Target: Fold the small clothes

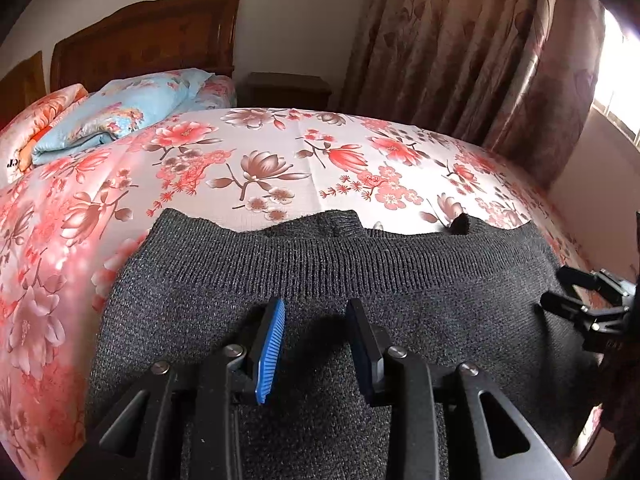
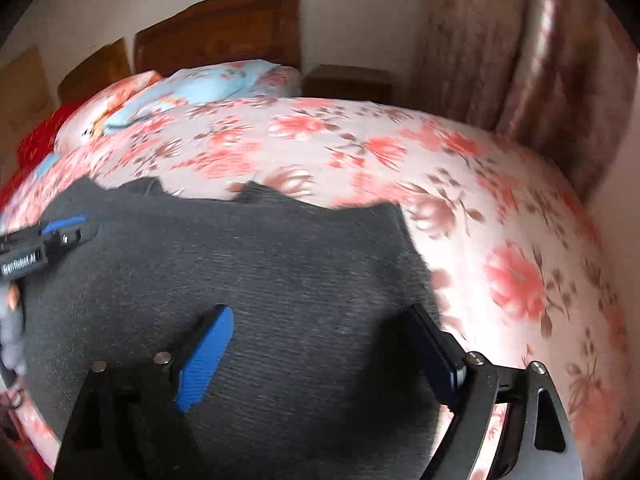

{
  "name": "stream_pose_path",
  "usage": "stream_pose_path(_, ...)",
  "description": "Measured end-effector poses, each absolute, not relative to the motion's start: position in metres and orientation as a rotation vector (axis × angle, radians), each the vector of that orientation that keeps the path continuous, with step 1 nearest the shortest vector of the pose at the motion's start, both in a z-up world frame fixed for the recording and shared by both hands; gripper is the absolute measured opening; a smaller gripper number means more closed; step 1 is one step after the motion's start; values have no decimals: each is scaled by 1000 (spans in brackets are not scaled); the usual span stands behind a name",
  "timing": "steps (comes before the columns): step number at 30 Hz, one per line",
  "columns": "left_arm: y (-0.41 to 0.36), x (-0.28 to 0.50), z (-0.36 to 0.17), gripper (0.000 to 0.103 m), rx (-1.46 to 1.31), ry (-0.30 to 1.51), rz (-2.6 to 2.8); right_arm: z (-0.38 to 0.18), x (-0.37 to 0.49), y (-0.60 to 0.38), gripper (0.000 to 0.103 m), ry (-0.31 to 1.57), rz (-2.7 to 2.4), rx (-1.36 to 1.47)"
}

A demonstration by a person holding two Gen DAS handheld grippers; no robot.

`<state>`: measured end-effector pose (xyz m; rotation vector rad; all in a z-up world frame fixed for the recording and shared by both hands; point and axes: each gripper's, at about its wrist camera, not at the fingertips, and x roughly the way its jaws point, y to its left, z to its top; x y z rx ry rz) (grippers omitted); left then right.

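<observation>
A dark grey knit garment (image 1: 320, 264) lies flat on the flowered bed sheet (image 1: 280, 160), its ribbed band running across the far side. My left gripper (image 1: 315, 308) hovers over the middle of the knit, its jaws apart and nothing between the blue pads (image 1: 270, 344). In the right wrist view, which is blurred, the same garment (image 2: 240, 260) fills the foreground. My right gripper (image 2: 320, 312) stands wide open over its right edge, holding nothing. The left gripper (image 2: 68, 226) shows at the far left there, and the right gripper (image 1: 564, 290) at the right edge of the left wrist view.
A folded light blue quilt (image 1: 120, 112) and an orange flowered pillow (image 1: 44, 108) lie at the head of the bed by the wooden headboard (image 1: 148, 36). A dark nightstand (image 1: 288, 90) and long flowered curtains (image 1: 460, 48) stand beyond the bed.
</observation>
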<state>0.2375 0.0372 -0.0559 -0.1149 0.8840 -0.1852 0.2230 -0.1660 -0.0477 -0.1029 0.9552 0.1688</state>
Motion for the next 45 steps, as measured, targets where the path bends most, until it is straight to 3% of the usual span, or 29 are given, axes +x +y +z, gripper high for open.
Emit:
stream_pose_path(8,37,238,-56,33,-110,883,-182,-38,240,-85,103,893,286,-277)
stream_pose_path(12,37,237,-56,33,-111,881,-182,-59,259,-49,103,969,358,-355)
stream_pose_path(23,39,237,-56,33,-132,880,-192,-53,270,-148,103,1013,98,-135)
stream_pose_path(30,19,236,-43,33,-201,905,-264,-40,241,-113,103,872,216,-217)
stream_pose_path(36,-34,249,-59,37,47,942,-273,-61,248,-91,103,946,239,-346)
stream_pose_path(45,21,251,-54,37,-44,918,-130,-64,253,-106,103,975,243,-265)
